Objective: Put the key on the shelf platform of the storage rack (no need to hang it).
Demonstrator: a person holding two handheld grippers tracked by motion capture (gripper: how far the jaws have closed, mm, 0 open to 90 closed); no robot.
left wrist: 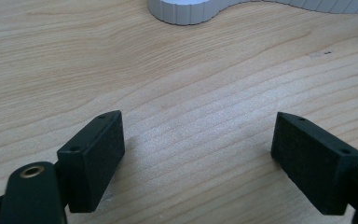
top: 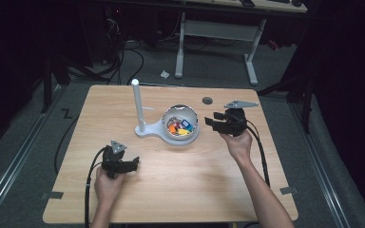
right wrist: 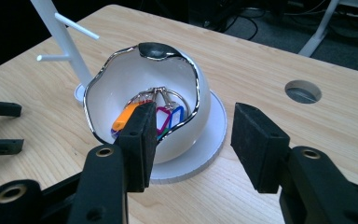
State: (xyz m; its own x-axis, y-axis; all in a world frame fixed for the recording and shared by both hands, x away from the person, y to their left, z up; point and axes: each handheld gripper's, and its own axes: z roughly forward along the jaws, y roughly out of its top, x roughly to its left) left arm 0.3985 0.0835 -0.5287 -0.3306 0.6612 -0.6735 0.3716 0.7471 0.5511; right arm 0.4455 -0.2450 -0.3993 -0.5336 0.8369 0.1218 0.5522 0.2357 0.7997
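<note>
From the high view, my left tongs (top: 132,164) sit low over the light wooden table (top: 171,190), toward its near left part, their jaws spread and empty. My right tongs (top: 210,120) hover just to the right of the white bowl with a wavy silver rim (top: 194,121), also parted and holding nothing. The bowl rests on a flat white base (top: 152,130) that also carries a tall white post (top: 137,104) to its left. Inside the bowl lie coloured key tags (top: 180,127), orange, blue and red among them. A round grey cable hole (top: 207,100) marks the table behind the bowl.

In the left gripper view, my left tongs (left wrist: 198,154) stand wide apart over bare wood, with the ribbed edge of the white base (left wrist: 186,11) well ahead at the top.

In the right gripper view, my right tongs (right wrist: 193,140) stand open, close in front of the bowl (right wrist: 116,88), which lies ahead and slightly left. The key tags (right wrist: 168,116), on metal rings, show just past my left jaw. The post (right wrist: 60,42) with its thin pegs rises behind the bowl, and my other tongs' jaw tips (right wrist: 2,126) appear at the far left.
</note>
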